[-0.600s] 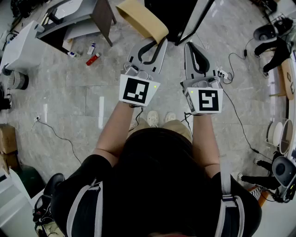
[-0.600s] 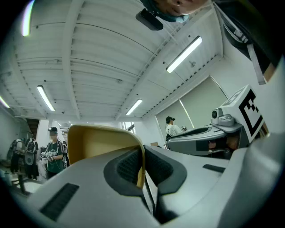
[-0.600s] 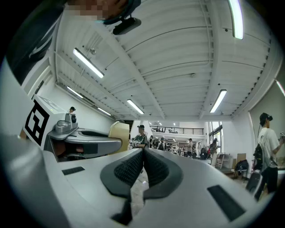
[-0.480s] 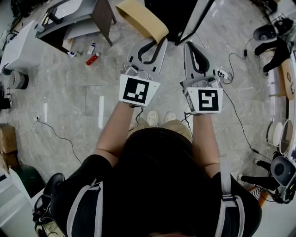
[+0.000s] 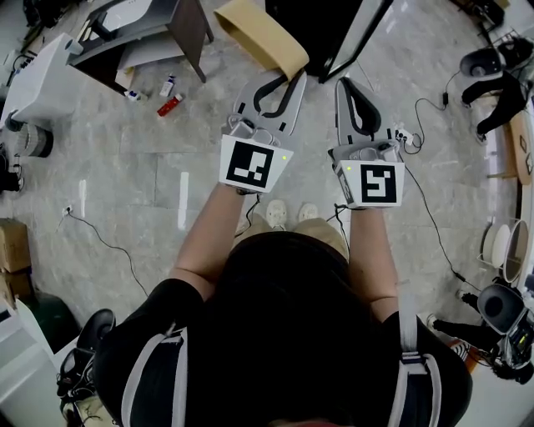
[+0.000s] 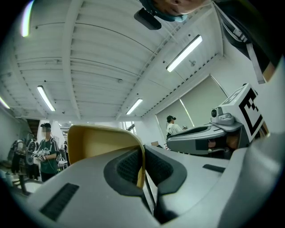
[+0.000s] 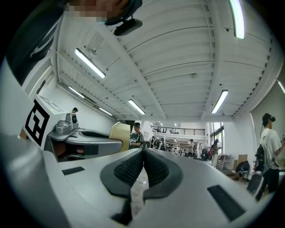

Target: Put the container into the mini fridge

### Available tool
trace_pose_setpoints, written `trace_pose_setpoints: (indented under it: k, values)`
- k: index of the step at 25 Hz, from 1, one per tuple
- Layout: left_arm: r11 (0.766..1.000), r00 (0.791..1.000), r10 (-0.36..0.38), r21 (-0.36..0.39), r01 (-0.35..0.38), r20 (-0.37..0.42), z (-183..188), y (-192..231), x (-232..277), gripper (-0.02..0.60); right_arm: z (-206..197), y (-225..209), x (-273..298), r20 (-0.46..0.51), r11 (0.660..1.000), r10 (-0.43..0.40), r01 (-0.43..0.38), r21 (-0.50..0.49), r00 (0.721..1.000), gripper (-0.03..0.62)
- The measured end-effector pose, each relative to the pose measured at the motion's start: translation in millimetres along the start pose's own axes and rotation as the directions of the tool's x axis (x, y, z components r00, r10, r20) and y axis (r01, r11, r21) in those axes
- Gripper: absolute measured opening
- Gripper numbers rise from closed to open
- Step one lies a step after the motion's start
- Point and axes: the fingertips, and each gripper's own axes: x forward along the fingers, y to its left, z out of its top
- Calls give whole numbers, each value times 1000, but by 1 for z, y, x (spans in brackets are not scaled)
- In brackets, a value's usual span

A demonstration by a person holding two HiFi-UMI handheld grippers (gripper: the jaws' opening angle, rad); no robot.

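The tan, rounded plastic container [image 5: 259, 35] hung by its wall in the pinching jaws of the left gripper [image 5: 290, 79]. Its long axis ran ahead and leftward from the fingertips, just left of a dark open-fronted cabinet [image 5: 319, 25], probably the mini fridge. The right gripper [image 5: 345, 83] was held out alongside, its jaws pressed together on nothing.

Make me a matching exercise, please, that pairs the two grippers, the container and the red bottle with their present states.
Column one:
1. left gripper
2. right gripper
3. container
4. red bottle

Column two:
A. lies on the floor
B. tan, held up off the ground
C. jaws together with nothing between them
D. jaws clamped on a thin tan wall

Pairs: 1-D, 2-C, 3-B, 4-A
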Motion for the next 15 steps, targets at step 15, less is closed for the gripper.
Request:
trace_pose_setpoints:
  k: [15]
  values:
    - [1000, 999, -20, 10, 20, 25, 5, 6, -12, 26, 7, 11, -1, 17, 1000, -23, 23, 2, 1000, 37]
